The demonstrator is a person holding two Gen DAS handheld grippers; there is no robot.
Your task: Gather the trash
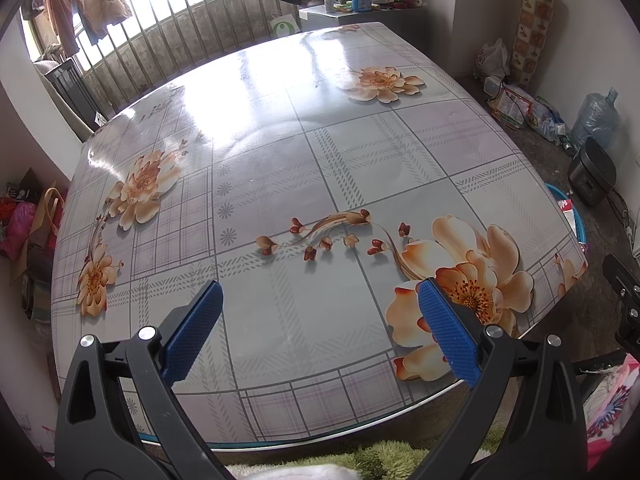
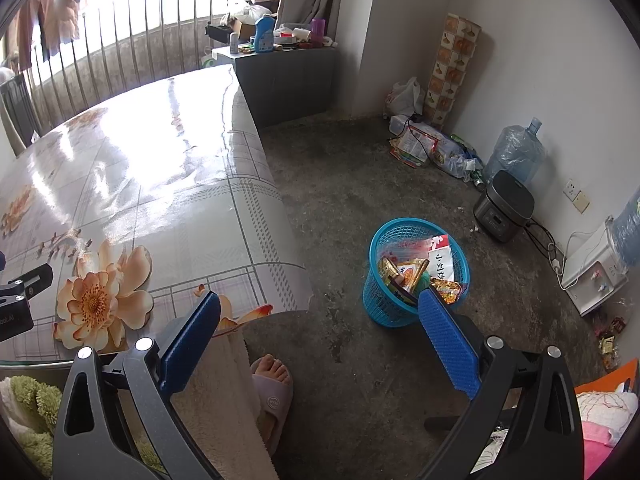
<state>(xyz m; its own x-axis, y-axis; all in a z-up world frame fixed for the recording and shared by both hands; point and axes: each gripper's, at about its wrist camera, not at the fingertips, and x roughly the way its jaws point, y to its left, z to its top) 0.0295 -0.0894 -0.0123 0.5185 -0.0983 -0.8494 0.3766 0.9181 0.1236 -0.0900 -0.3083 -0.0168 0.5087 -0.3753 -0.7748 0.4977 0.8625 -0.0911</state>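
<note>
The left claw (image 1: 320, 320) hangs above the near edge of the counter (image 1: 280, 140), its two blue pads spread wide apart with nothing between them. Under it lies only the glossy flowered cloth, with window glare across the far half. The right claw (image 2: 320, 328) is also spread wide and holds nothing; it points down past the counter's corner (image 2: 240, 208) toward the concrete floor (image 2: 360, 184). On that floor, well apart from the counter, stands a blue mesh basket (image 2: 384, 308), upright and filled with the trash: snack wrappers (image 2: 404, 276) in yellow and orange and a white packet with red print (the lettering is too small to read). The right pad of the right claw overlaps the basket's near rim in the view, though whether it touches cannot be told. In the left wrist view just a sliver of the basket (image 1: 576, 220) shows beyond the counter's right edge. A foot in a pale slipper (image 2: 272, 392) rests on the floor below the counter corner. A dark rice cooker (image 2: 504, 208) sits near the wall, just in front of a big water bottle (image 2: 516, 152).
</note>
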